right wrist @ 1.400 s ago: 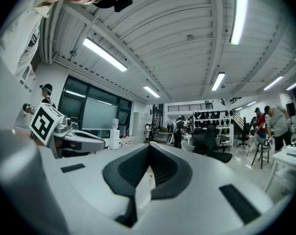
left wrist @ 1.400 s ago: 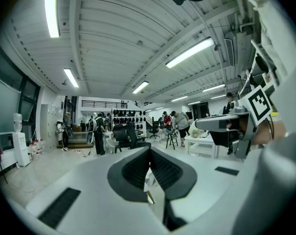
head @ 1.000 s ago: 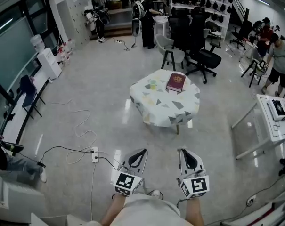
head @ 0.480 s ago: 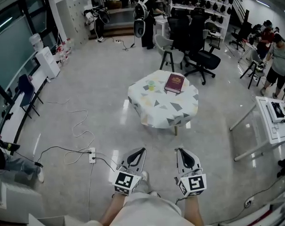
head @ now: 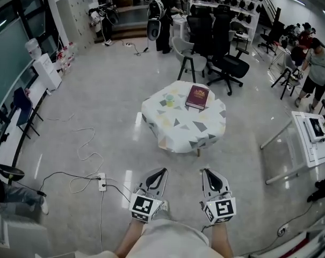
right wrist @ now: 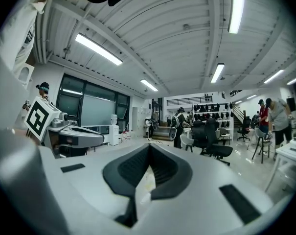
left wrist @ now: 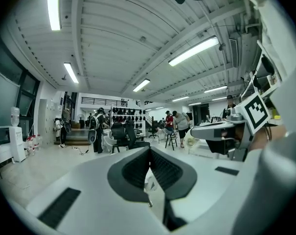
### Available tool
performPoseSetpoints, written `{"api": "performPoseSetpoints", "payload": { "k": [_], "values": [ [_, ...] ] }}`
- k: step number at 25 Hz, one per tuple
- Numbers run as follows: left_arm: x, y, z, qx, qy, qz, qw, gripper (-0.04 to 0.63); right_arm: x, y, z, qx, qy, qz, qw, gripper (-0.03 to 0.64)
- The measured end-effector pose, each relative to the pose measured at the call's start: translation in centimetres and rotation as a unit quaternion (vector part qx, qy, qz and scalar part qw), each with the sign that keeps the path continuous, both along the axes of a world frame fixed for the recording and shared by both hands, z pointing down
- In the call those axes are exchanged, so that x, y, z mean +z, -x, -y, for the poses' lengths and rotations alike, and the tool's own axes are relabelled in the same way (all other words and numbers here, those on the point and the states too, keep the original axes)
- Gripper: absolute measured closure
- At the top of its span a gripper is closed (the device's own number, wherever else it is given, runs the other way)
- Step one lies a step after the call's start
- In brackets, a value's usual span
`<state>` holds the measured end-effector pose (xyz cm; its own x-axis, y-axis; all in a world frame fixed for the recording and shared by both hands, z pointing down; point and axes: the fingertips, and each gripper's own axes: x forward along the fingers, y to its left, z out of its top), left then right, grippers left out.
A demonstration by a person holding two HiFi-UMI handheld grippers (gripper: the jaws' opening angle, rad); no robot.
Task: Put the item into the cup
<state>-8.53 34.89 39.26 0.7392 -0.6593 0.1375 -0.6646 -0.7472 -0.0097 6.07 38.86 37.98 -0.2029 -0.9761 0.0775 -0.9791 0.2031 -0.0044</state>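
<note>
Head view puts the table (head: 205, 132), draped in a pale cloth with grey and green triangles, well ahead of the person across open floor. The cup (head: 170, 98) stands upright near its far left part – small, pale green, too distant to show whether anything lies in it. A dark red book (head: 197, 96) lies flat just to the cup's right, apart from it and plainly too big to go inside. The item meant for the cup cannot be picked out at this range. The left gripper (head: 163, 171) and right gripper (head: 207, 171) are held low and close to the body, side by side and pointing toward the table. Each gripper's own view shows its dark pads pressed together at the tips with nothing between them. The step in hand looks like the approach, with no reach begun. To do it well – walk in square to the near edge of the table, mind the cable (head: 86, 144) trailing on the floor to the left, find the item before parting either pair of jaws, and keep the other gripper free to steady the light cup.
</note>
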Motion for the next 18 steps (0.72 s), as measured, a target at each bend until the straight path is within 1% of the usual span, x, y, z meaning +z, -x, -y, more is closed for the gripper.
{"api": "performPoseSetpoints", "payload": {
  "k": [8,18],
  "values": [
    [0.2,0.2,5.9,0.013,0.004,-0.001,0.9999,0.583,0.3,0.5,5.7,0.009,0.006,-0.004,1.000,0.614],
    [1.0,1.6,11.2,0.035,0.010,-0.005,0.9993,0.584,-0.2,2.3,10.4,0.027,0.011,-0.019,0.999,0.614]
  ]
}}
